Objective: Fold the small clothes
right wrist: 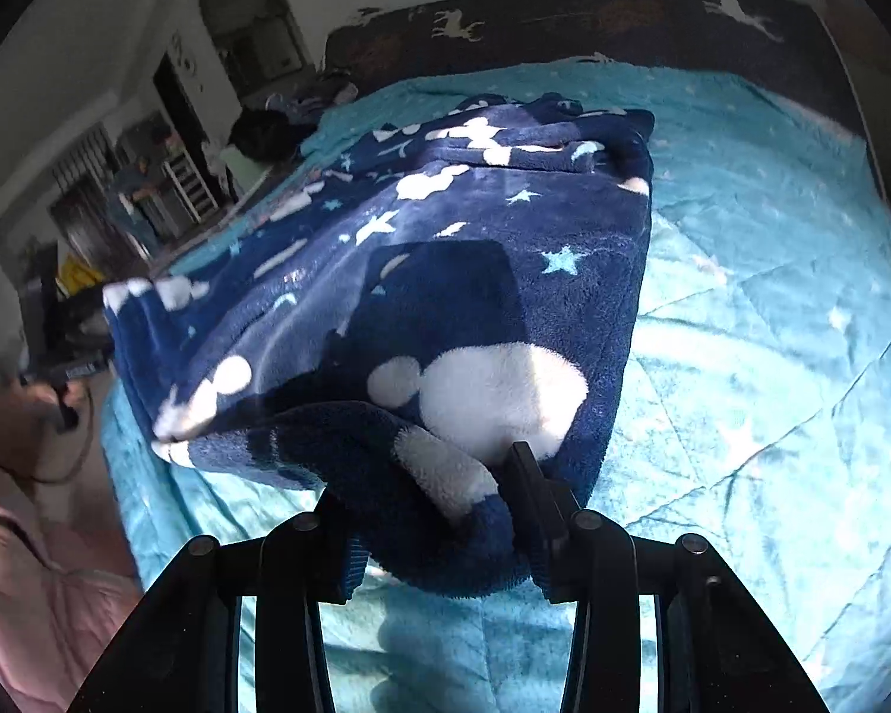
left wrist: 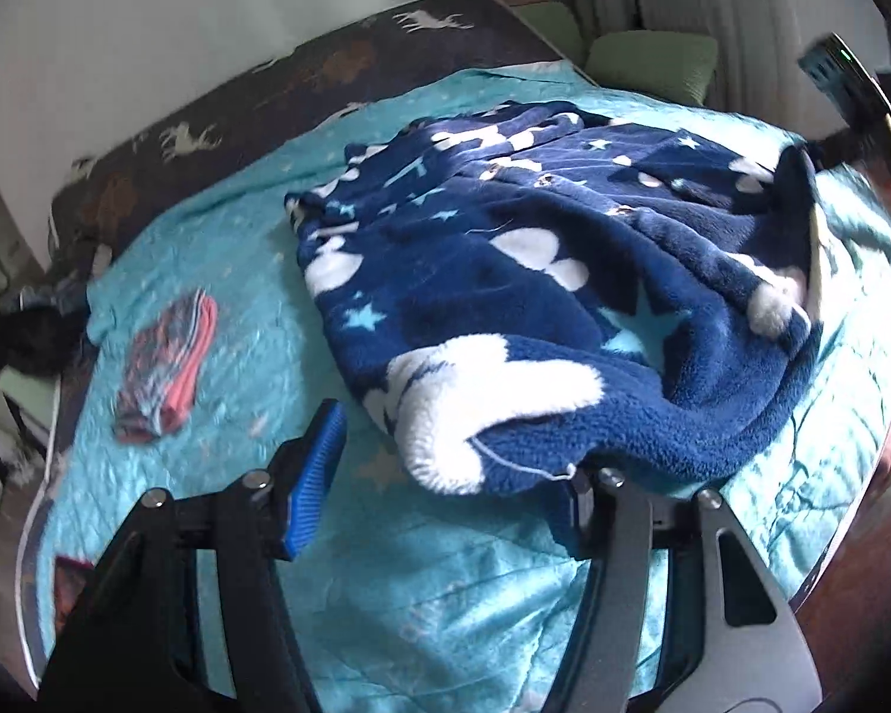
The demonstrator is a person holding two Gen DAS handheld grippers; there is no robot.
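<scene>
The navy garment (left wrist: 540, 273) is a thick fleece cloth with a fluffy, matt pile, and its white patches look woolly and rough at the edge. The turquoise bedspread (left wrist: 422, 582) under it is a quilted cloth, smooth with a light sheen along the stitched lines, and the small striped folded piece (left wrist: 166, 368) on it looks like thin knitted cloth. The left gripper (left wrist: 445, 475) has matt black plastic arms with shiny metal screws and a ribbed blue pad (left wrist: 318, 475) that looks like rubber.
</scene>
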